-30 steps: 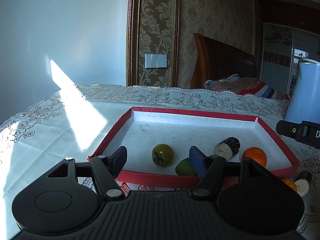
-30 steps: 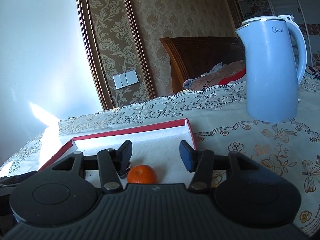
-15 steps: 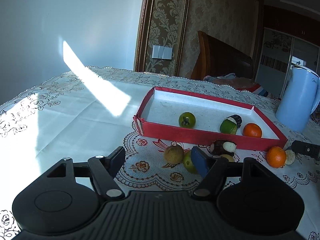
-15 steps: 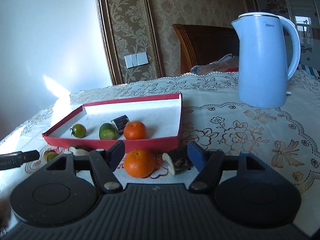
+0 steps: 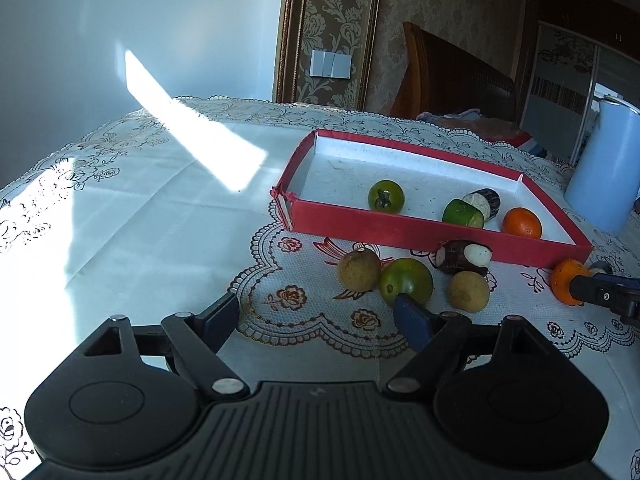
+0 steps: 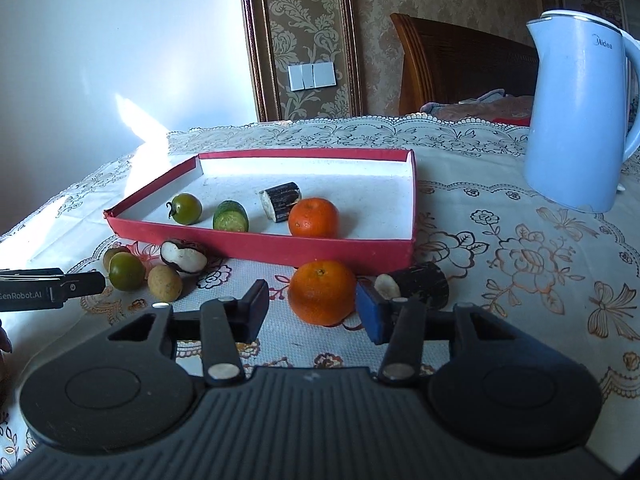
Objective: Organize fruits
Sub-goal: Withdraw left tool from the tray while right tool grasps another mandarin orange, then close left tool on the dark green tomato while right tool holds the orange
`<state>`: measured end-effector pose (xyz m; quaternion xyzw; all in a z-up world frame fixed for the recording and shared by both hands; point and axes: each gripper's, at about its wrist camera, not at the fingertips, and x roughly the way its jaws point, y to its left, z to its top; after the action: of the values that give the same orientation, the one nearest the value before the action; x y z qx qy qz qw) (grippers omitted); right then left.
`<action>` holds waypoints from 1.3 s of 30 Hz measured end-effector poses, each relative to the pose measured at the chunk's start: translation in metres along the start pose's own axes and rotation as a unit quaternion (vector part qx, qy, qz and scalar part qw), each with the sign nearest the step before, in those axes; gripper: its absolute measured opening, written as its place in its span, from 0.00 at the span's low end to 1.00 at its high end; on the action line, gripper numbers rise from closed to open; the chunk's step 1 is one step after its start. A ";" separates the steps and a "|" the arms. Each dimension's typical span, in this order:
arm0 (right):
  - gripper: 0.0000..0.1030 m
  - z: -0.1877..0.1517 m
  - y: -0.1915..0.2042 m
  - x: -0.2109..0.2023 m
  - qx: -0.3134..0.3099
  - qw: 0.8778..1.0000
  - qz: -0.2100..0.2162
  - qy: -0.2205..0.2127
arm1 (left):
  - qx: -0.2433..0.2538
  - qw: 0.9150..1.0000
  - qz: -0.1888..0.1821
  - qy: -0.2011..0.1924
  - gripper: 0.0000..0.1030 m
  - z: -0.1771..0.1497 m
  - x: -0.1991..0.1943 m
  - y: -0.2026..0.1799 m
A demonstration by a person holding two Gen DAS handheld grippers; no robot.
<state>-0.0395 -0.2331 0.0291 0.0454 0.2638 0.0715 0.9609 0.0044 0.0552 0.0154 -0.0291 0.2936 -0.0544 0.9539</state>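
Observation:
A red tray (image 5: pixel 420 233) (image 6: pixel 280 246) holds a green tomato (image 6: pixel 185 209), a cucumber piece (image 6: pixel 231 216), a dark cut piece (image 6: pixel 281 201) and an orange (image 6: pixel 313 217). In front of the tray lie two brown longans (image 5: pixel 359 269) (image 5: pixel 468 291), a green tomato (image 5: pixel 406 281), a dark chestnut-like piece (image 5: pixel 464 256), an orange (image 6: pixel 322 292) and a dark cut piece (image 6: pixel 416 284). My left gripper (image 5: pixel 316 318) is open and empty, just short of the loose green tomato. My right gripper (image 6: pixel 316 312) is open, its fingers on either side of the loose orange.
A light blue kettle (image 6: pixel 580 112) stands on the lace tablecloth to the right of the tray. A bright sun patch (image 5: pixel 192 136) lies on the cloth at the left. A wooden headboard and patterned wall are behind the table.
Both grippers have pulled back from the tray and now look down at the loose fruit in front of it. Both stay open.

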 end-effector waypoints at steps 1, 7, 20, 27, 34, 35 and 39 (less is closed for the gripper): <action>0.45 0.000 0.001 0.002 0.001 1.000 -0.003 0.002 | 0.004 1.000 0.003 0.002 0.82 0.000 0.000 -0.002; 0.45 0.007 0.000 0.018 0.003 0.999 -0.019 0.026 | 0.016 1.000 0.010 0.007 0.82 -0.002 0.001 -0.007; 0.38 0.002 -0.004 0.011 0.019 1.000 0.005 0.021 | 0.020 1.000 0.004 0.006 0.82 -0.001 -0.001 -0.007; 0.38 -0.005 -0.002 0.000 0.028 0.999 0.024 0.010 | 0.025 0.999 -0.021 -0.017 0.82 0.000 -0.008 -0.008; 0.38 -0.006 -0.003 0.000 0.032 0.999 0.030 0.008 | 0.035 0.998 -0.055 -0.004 0.53 0.000 -0.004 -0.019; 0.38 -0.006 -0.003 0.000 0.033 0.999 0.031 0.008 | 0.033 0.998 -0.061 -0.003 0.47 0.001 -0.003 -0.020; 0.38 -0.006 -0.005 0.000 0.036 0.999 0.035 0.009 | 0.045 0.997 -0.066 0.002 0.44 0.001 0.001 -0.028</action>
<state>-0.0422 -0.2374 0.0234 0.0885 0.2729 0.0958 0.9532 0.0032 0.0274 0.0183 -0.0052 0.2906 -0.1308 0.9479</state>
